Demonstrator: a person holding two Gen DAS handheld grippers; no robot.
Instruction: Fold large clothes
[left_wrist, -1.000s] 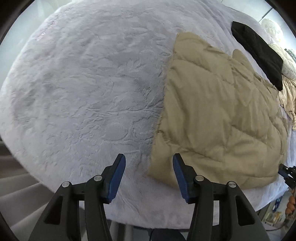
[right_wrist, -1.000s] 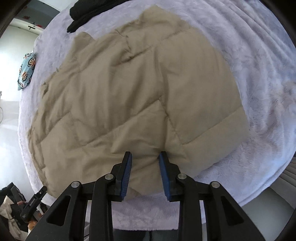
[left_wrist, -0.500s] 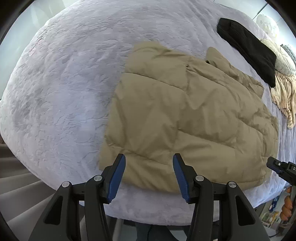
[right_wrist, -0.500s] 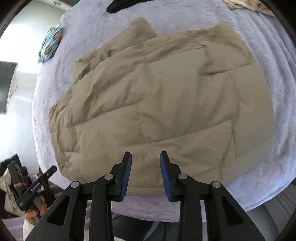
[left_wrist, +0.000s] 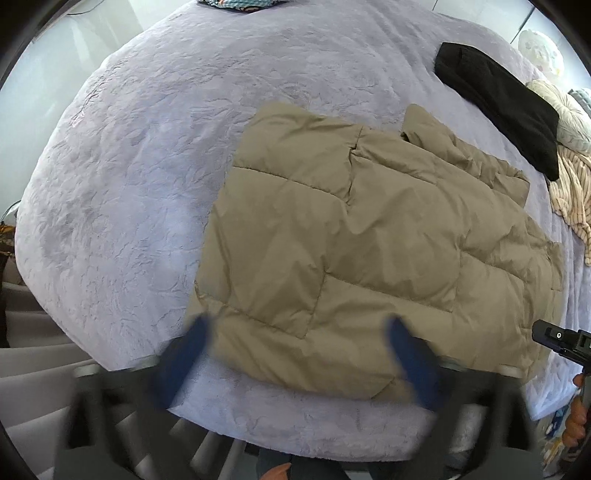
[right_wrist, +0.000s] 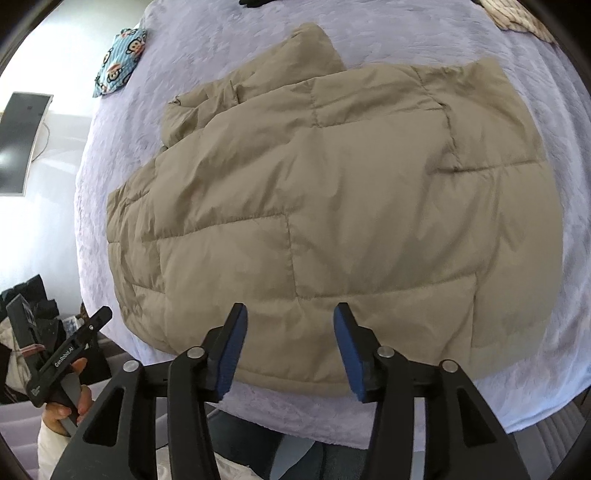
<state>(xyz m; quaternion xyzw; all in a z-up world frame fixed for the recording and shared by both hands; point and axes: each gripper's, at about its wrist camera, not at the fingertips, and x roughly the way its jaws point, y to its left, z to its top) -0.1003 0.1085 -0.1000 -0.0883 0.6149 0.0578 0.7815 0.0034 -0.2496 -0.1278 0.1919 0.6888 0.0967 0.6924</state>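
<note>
A wide bed under a pale lavender plush blanket (left_wrist: 129, 192) is filling both views, seen from above at its near edge. A tan quilted puffer jacket (right_wrist: 332, 206) is lying flat on the blanket toward the near edge, already doubled over on itself, with a sleeve or collar end poking out at the far side. Farther back, a black garment (left_wrist: 498, 110) and a striped cream cloth (left_wrist: 572, 199) are resting at the far right, well apart from the jacket, and a blue cartoon-print cloth (right_wrist: 118, 59) is sitting at the far left corner. The left gripper (left_wrist: 295, 365), blurred, is hanging over the jacket's near left hem with its jaws opening wide and nothing between them. The right gripper (right_wrist: 288, 347) is hovering over the near hem further right, its jaws also opening and empty. The jacket is looking light, soft and puffy, with a smooth shell that will probably slide and spring back when folded. Taking hold at the stitched hem or the corners, one gripper on each, seems the surest grip, since the seams are giving firmer purchase than the padded panels.
</note>
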